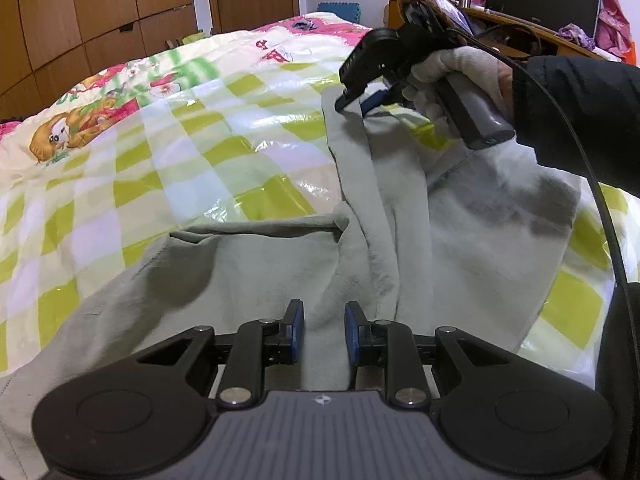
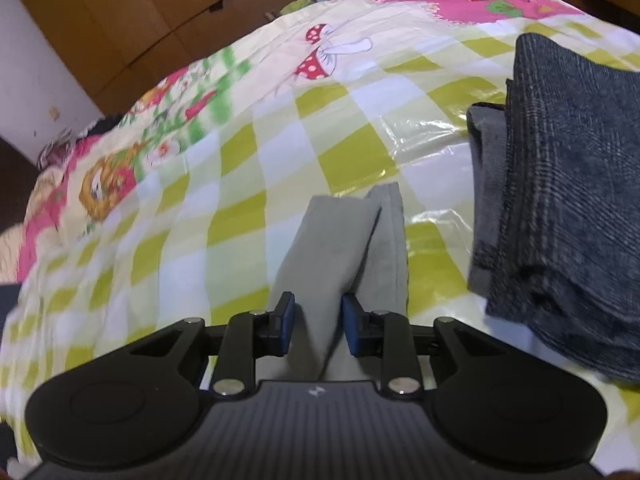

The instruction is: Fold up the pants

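Note:
Light grey pants [image 1: 248,272] lie rumpled on the bed, one leg running away toward the far end. My left gripper [image 1: 324,326] hovers low over the near part of the pants, its blue-padded jaws open with grey cloth lying between them. My right gripper [image 1: 354,102], seen from the left wrist view, holds the far end of the pant leg. In the right wrist view the right gripper [image 2: 316,322] has a fold of the grey pants [image 2: 332,240] between its blue pads, which press on the cloth.
The bed has a glossy green-and-white checked cover [image 1: 180,168] with cartoon prints. A stack of folded dark grey clothes [image 2: 560,200] sits on the bed right of the right gripper. Wooden wardrobes [image 1: 100,8] stand behind; a cluttered desk [image 1: 540,20] is at the far right.

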{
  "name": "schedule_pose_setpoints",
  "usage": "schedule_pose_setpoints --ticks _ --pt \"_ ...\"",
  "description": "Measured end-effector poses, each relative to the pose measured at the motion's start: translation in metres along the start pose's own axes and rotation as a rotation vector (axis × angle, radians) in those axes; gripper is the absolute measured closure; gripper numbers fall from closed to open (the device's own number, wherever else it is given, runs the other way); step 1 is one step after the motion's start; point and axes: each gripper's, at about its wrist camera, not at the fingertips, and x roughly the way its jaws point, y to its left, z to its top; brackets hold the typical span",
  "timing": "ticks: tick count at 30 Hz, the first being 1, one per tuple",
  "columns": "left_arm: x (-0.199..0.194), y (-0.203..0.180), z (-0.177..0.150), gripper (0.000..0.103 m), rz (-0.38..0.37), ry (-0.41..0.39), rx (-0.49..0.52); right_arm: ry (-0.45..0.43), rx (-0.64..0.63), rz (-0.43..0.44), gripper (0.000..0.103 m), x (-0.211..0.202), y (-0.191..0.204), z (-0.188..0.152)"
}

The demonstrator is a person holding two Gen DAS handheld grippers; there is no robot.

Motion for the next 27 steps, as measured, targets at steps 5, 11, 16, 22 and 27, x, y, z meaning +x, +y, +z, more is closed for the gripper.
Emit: schedule_pose_setpoints --ticks 5,11,16,22,27 --pt "-0.001 -0.004 0.004 0.065 0.015 0.005 0.016 -0.037 0.03 0.051 0.1 -0.003 0.002 0.008" --pt "-0.014 -0.016 0.016 0.065 0.036 -0.02 0.065 -0.165 0.074 0.22 0.101 -0.077 0.001 0.024" --pt "-0.025 -0.034 0.024 0.065 0.026 -0.055 0.099 -0.355 0.142 0.295 0.101 -0.195 -0.043 0.005" --pt "-0.016 -0.07 0.02 0.064 -0.027 -0.016 0.177 -0.382 0.256 0.137 0.101 -0.26 -0.128 -0.081" --pt "-0.005 -0.095 0.02 0.064 -0.022 0.034 0.247 -0.281 0.442 0.078 0.099 -0.237 -0.189 -0.134"
